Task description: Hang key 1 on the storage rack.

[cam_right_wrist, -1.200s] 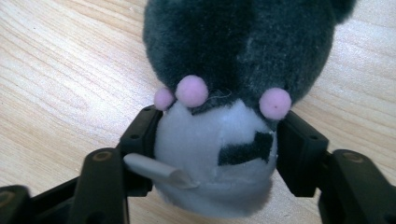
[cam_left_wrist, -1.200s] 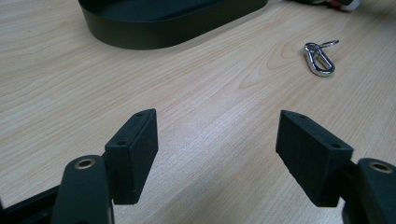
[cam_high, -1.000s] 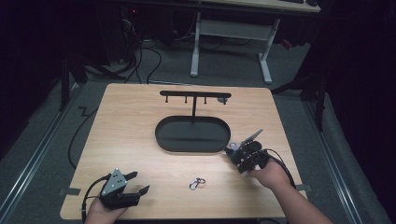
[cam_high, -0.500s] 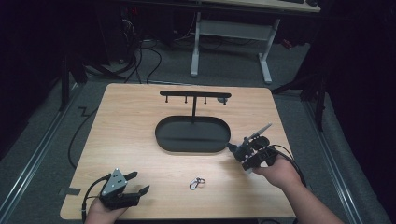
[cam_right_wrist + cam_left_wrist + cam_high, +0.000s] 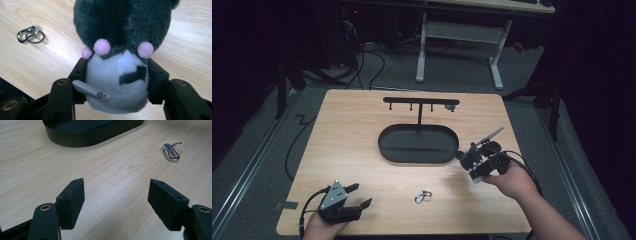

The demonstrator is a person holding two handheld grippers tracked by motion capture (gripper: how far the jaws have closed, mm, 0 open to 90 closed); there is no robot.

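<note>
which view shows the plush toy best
The right gripper view: the dark grey and white plush toy with pink pompoms sits close up, clamped between the right gripper jaws. The high view shows it as a small dark lump by the black oval tray.

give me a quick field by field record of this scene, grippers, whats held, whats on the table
left gripper: jaws open, empty, near front left of table
right gripper: jaws shut on plush toy, above the table's right side
plush toy: dark grey and white, pink dots
carabiner clip: silver, with a ring, lying loose on the table between the grippers
oval tray: black, mid-table
hook stand: black, rising from the tray's far side
</note>
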